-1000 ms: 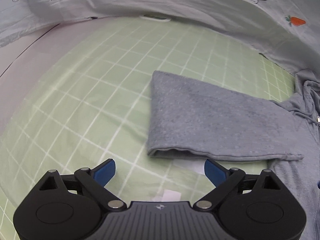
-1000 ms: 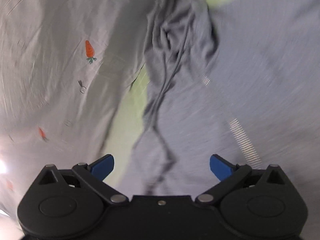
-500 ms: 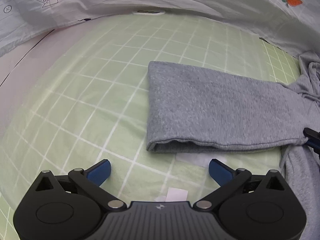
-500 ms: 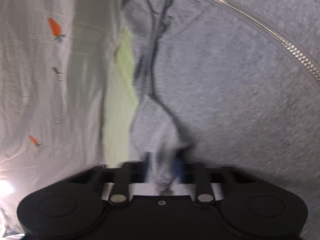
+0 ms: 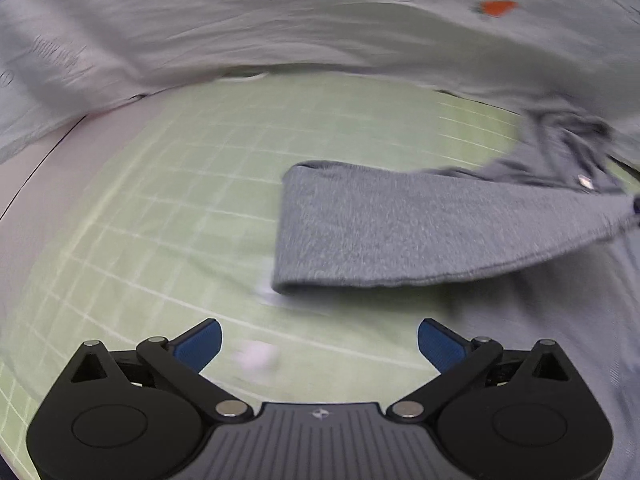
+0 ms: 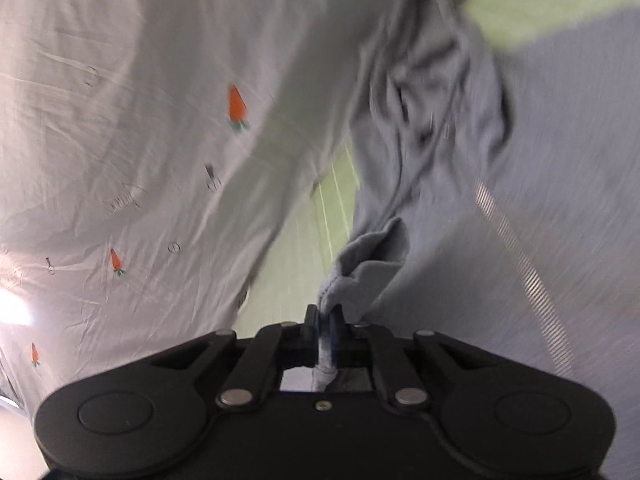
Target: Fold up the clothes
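A grey zip hoodie lies on a green grid mat (image 5: pixel 168 216). In the left wrist view its sleeve (image 5: pixel 420 228) stretches across the mat, cuff end to the left, and rises toward the right edge. My left gripper (image 5: pixel 318 342) hangs open above the mat, just short of the sleeve's near edge, with nothing between its blue pads. In the right wrist view my right gripper (image 6: pixel 326 322) is shut on a pinched fold of the hoodie (image 6: pixel 360 276), lifted off the mat. The body of the hoodie with its zipper (image 6: pixel 516 240) fills the right side.
A pale sheet printed with carrots (image 6: pixel 140 120) bunches along the mat's far side (image 5: pixel 320 28). A bare pale surface (image 5: pixel 28 184) borders the mat on the left. Small white scraps (image 5: pixel 256 354) lie on the mat near the left gripper.
The right gripper closed on a fold of the hoodie and lifted it. The sleeve's right end rose. The left gripper shifted right along the sleeve and stayed open.
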Demonstrator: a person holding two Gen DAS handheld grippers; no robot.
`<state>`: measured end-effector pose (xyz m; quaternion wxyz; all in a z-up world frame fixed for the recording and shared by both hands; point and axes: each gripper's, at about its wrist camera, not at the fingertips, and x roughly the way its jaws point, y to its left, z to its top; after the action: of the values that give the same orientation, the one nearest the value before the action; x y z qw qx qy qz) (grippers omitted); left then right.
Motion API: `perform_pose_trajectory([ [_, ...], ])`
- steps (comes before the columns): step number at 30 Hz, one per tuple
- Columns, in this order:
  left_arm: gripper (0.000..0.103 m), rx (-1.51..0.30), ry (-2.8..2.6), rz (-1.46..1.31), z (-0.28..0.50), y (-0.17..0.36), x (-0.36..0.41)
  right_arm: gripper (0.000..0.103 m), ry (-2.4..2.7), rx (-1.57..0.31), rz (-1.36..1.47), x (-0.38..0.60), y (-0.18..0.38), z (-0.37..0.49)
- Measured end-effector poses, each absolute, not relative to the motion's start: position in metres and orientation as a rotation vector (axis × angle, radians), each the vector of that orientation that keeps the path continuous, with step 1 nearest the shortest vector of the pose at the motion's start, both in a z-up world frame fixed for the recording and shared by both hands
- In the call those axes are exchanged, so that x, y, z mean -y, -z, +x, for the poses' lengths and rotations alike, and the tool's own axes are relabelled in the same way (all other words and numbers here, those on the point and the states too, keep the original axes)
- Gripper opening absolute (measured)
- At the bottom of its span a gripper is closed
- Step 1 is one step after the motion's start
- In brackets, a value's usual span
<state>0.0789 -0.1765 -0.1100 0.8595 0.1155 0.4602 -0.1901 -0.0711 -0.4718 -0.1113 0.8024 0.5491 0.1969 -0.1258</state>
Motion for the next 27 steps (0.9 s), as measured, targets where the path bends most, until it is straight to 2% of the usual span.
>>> perform_pose_trajectory([
  [13,0.103,-1.051,0.394,0.228,0.009,0.126,0.247,0.005,0.396,-0.382,1.096,0.575,0.085,-0.185],
  [21,0.103,-1.110,0.290,0.229,0.009,0.153,0.256,0.005,0.523,-0.224,0.987,0.638,0.068,-0.261],
  [24,0.103,-1.146,0.263,0.171,0.017,0.160,0.255,0.005,0.667,-0.196,0.976,0.665,0.083,-0.289],
  [27,0.103,-1.136,0.255,0.212,0.026,0.156,0.265,0.005,0.736,-0.196,1.098,0.691,0.109,-0.303],
])
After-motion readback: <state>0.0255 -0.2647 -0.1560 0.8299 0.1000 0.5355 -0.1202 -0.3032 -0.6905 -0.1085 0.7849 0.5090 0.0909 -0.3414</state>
